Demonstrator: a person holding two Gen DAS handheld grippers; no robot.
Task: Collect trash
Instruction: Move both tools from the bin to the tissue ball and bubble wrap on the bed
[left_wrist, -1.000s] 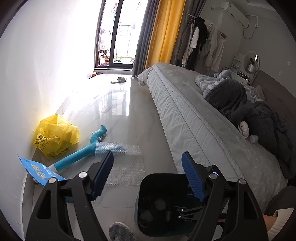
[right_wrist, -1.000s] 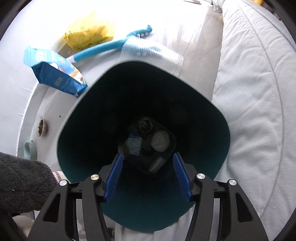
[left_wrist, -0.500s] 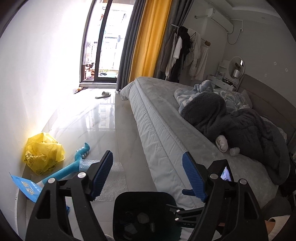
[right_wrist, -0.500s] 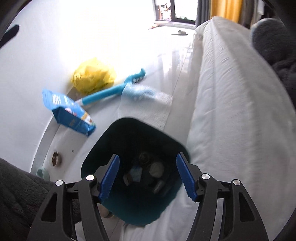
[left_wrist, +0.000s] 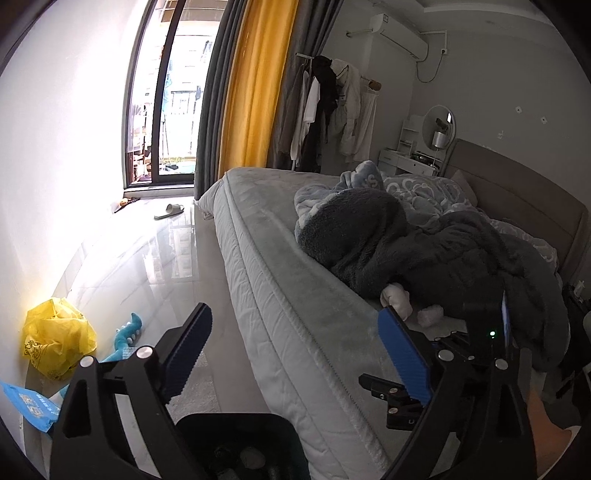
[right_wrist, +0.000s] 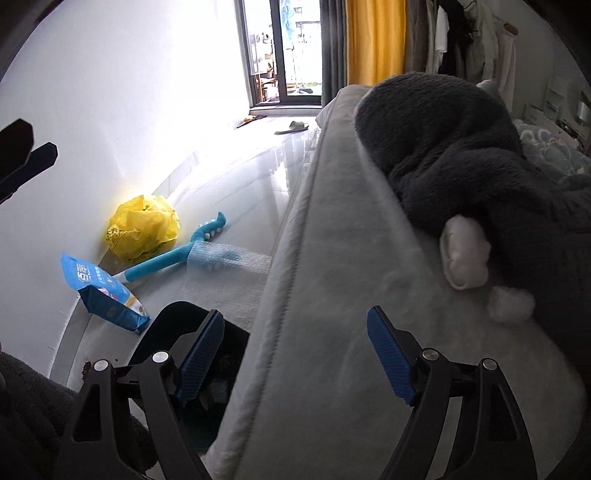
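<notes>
1. At 9 o'clock in my right view the blue snack bag (right_wrist: 103, 291) lies on the floor by the wall, with the yellow plastic bag (right_wrist: 142, 229) at 10 o'clock of it. The blue toy stick (right_wrist: 173, 254) runs between them toward the bubble wrap (right_wrist: 229, 273).
2. The dark trash bin (right_wrist: 173, 325) has slid from the centre of my right view to 7 o'clock; a second ago I looked straight down into it, and now only its rim and some of the trash inside show behind my left finger.
3. My right gripper (right_wrist: 295, 354) is spread wide with nothing in it and has risen over the bed (right_wrist: 332, 369); its gap frames grey mattress.
4. At 3 o'clock two white wads (right_wrist: 465, 254) lie against the dark fleece blanket (right_wrist: 461, 155).
5. My left gripper (left_wrist: 295, 350) is also spread wide and empty. It has tilted up: the bin (left_wrist: 236, 446) has sunk to 6 o'clock and the bed (left_wrist: 295, 295) fills the middle.
</notes>
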